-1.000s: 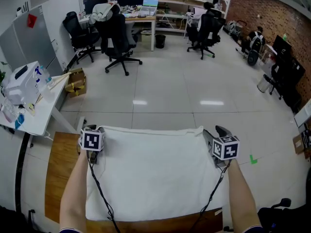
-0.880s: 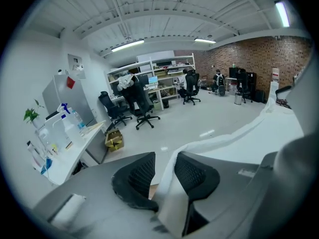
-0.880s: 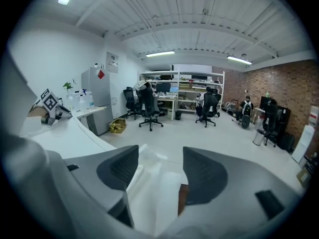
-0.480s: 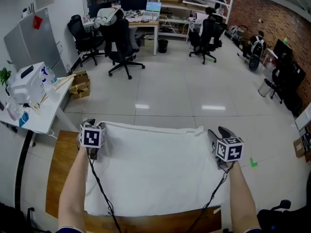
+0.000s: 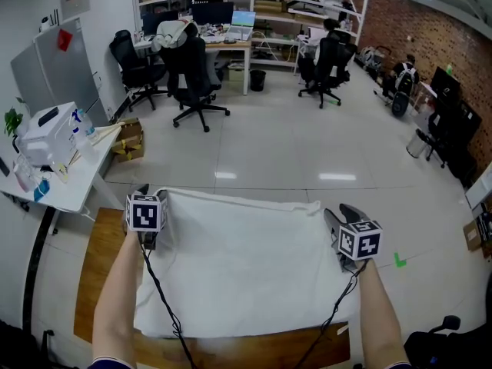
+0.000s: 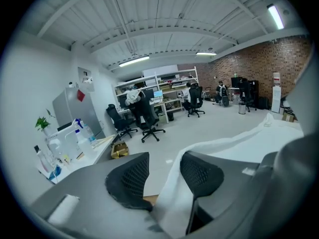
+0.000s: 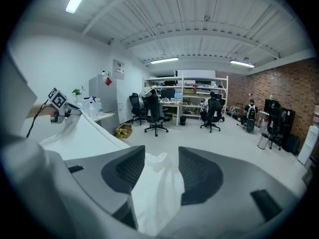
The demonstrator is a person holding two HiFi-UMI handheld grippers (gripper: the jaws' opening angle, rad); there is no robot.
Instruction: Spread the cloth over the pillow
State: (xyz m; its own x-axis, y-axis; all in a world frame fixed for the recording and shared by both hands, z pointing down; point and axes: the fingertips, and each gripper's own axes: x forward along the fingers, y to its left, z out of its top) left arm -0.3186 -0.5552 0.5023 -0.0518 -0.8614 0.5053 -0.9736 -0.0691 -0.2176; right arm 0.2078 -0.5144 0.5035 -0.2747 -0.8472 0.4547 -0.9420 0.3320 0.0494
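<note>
In the left gripper [image 6: 162, 171] the jaws stand apart and have just been opening. The cloth [image 6: 172, 203] runs up between them and leans on the pad [image 6: 199, 172] at the right of that view. On the other side there is a clear gap, so this corner is released, not pinched.

In the right gripper [image 7: 160, 167] the jaws have just been closing. A bunched corner of the cloth fills the space between them and touches both pads [image 7: 199, 176] — it looks grasped, though perhaps not firmly.

Outward from there, the white cloth lies wide between the two grippers. Its far edge goes from one gripper to the other and is a little raised. The rest is spread on the wooden table [image 5: 96, 283]. The pillow does not show separately; it probably lies under the cloth.

The cloth seems thin, light and very soft, not fragile. It will likely sag and fold where nothing holds it, and it can slip out of a weak grip. The good places to take hold are the two far corners, with a bunch of fabric deep between the pads and the edge kept taut.
</note>
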